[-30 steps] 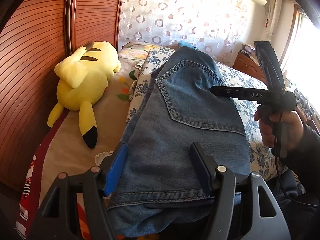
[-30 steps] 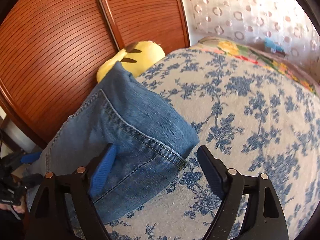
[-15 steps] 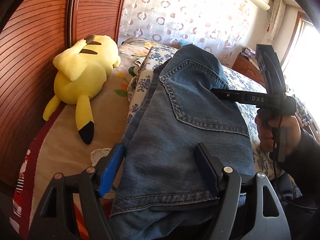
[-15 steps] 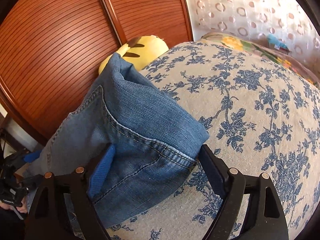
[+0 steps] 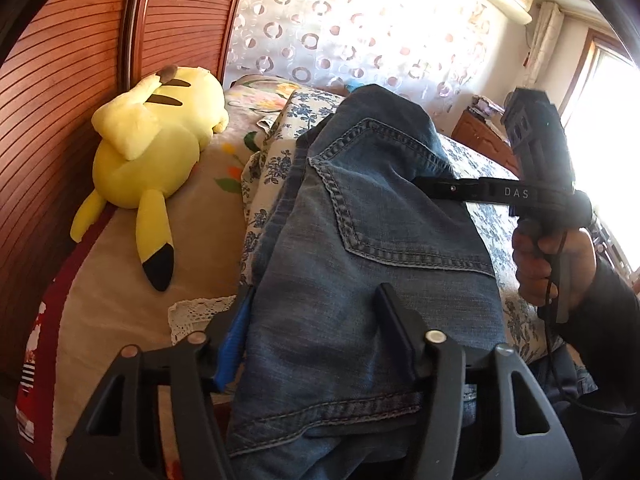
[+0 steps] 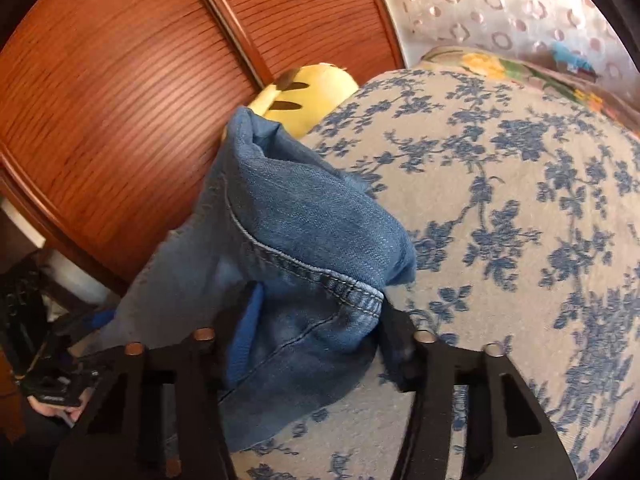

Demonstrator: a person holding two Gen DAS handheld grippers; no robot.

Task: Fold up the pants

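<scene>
Blue denim pants lie folded on the floral quilt, back pocket up. My left gripper straddles their near end; its jaws are closing and the pads press into the bunched denim. At the far side, my right gripper is closing on the stitched corner of the pants, which puckers up between its pads. In the left wrist view a hand holds that right gripper over the pants' right edge.
A yellow plush toy lies on the bed to the left of the pants, against the wooden slatted doors. A patterned curtain hangs behind the bed and a wooden nightstand stands at the back right.
Both grippers' jaws have narrowed onto the denim. The corner at the right gripper has lifted and bunched up; the fabric at the left gripper has gathered between its fingers.
</scene>
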